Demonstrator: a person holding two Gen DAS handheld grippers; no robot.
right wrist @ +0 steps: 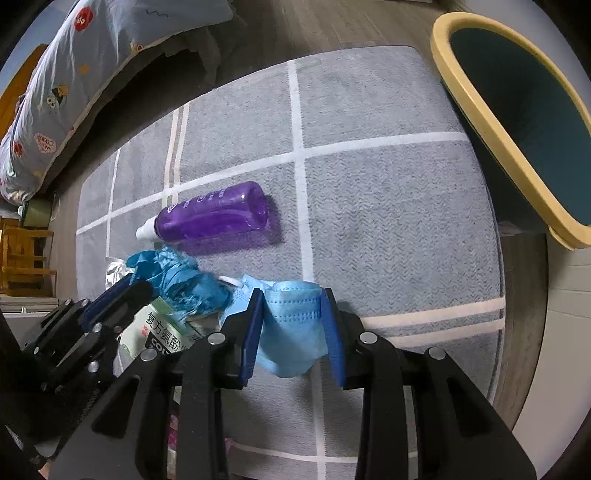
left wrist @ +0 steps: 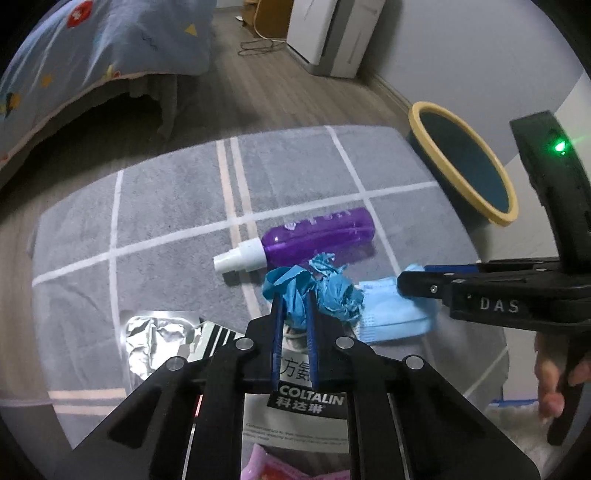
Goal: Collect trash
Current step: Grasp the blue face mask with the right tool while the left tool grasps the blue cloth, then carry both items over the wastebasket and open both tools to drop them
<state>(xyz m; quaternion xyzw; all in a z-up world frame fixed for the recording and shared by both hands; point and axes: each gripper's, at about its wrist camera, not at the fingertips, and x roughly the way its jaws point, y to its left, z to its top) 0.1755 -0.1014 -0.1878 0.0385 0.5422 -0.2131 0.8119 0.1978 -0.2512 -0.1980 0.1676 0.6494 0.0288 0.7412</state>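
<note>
On the grey rug (left wrist: 177, 206) lies a purple spray bottle (left wrist: 317, 236) with a white nozzle. My left gripper (left wrist: 293, 299) is shut on a crumpled blue glove (left wrist: 317, 288), also in the right wrist view (right wrist: 181, 277). My right gripper (right wrist: 291, 295) is shut on a light blue face mask (right wrist: 291, 325), which also shows in the left wrist view (left wrist: 391, 317). The right gripper shows in the left wrist view (left wrist: 410, 284). A green bin with a yellow rim (left wrist: 461, 162) stands at the rug's far right, also in the right wrist view (right wrist: 517, 110).
A crumpled foil wrapper (left wrist: 155, 339), a white medicine box (left wrist: 306, 398) and a pink packet (left wrist: 273, 465) lie under my left gripper. A bed with a patterned quilt (left wrist: 92, 55) is at the far left. A white cabinet (left wrist: 332, 33) stands by the far wall.
</note>
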